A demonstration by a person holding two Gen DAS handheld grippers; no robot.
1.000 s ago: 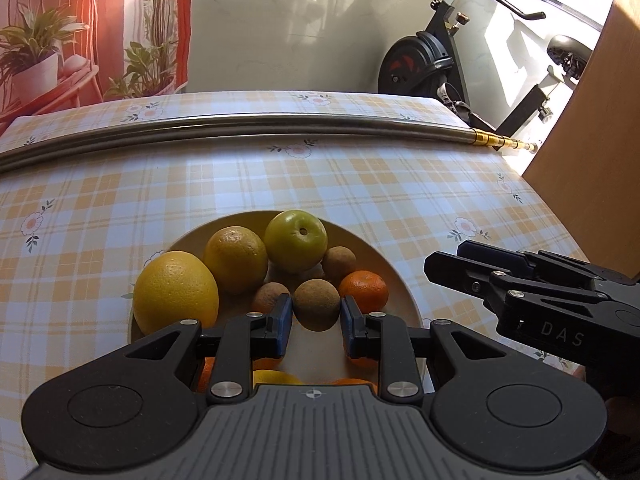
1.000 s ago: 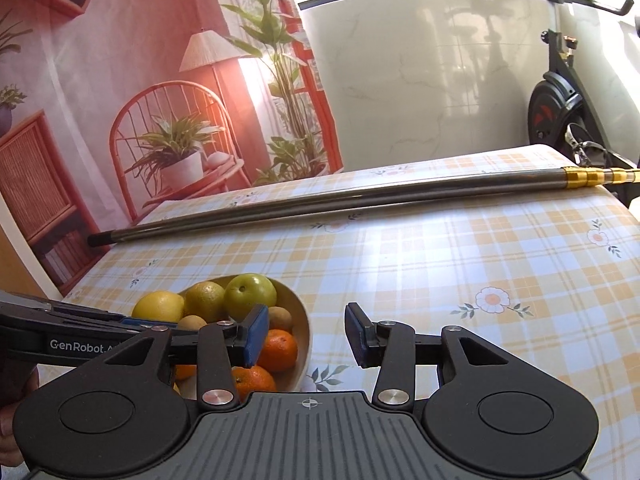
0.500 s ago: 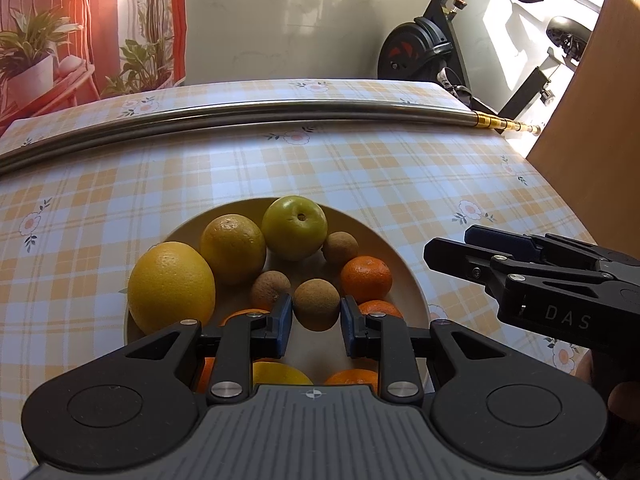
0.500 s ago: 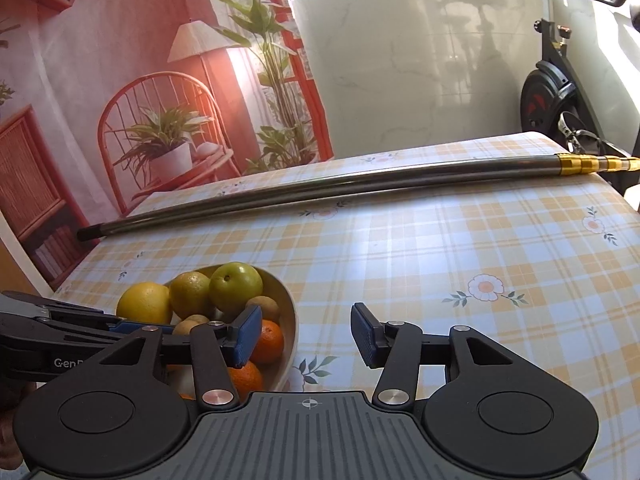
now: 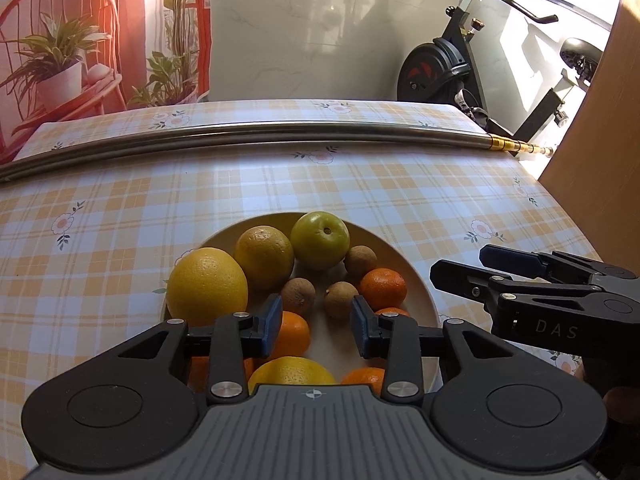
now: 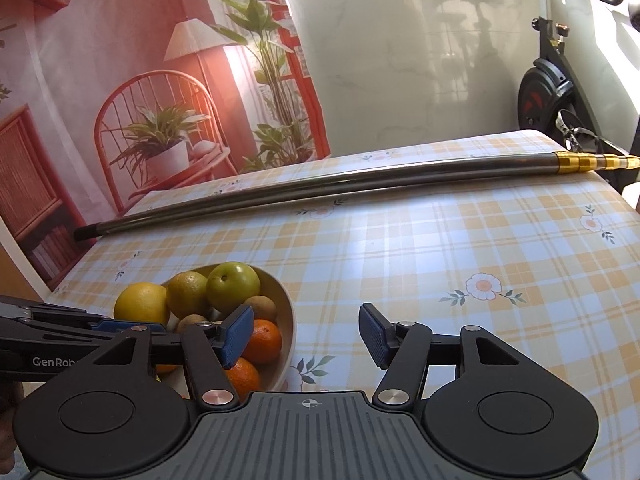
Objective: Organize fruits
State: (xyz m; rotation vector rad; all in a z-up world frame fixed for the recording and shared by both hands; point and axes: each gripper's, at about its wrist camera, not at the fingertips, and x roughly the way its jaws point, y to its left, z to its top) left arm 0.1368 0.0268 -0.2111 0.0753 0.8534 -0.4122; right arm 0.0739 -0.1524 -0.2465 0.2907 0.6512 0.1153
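Together, citrus, an apple (image 5: 319, 239) and small brown fruits fill the bowl (image 5: 420, 280).

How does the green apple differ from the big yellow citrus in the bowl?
The green apple is smooth and glossy with a dark stem dimple; the yellow citrus has pebbled, matte skin. The apple looks smaller and sits at the bowl's far side, while the citrus is bulkier and lies at its left edge. Both are roundish, rest in the bowl, and are untouched by either gripper.

Cream bowl (image 5: 420, 280), green apple (image 5: 320, 240), yellow lemon (image 5: 206, 282), orange mandarin (image 5: 383, 283), orange-and-white plaid floral tablecloth (image 5: 360, 184)
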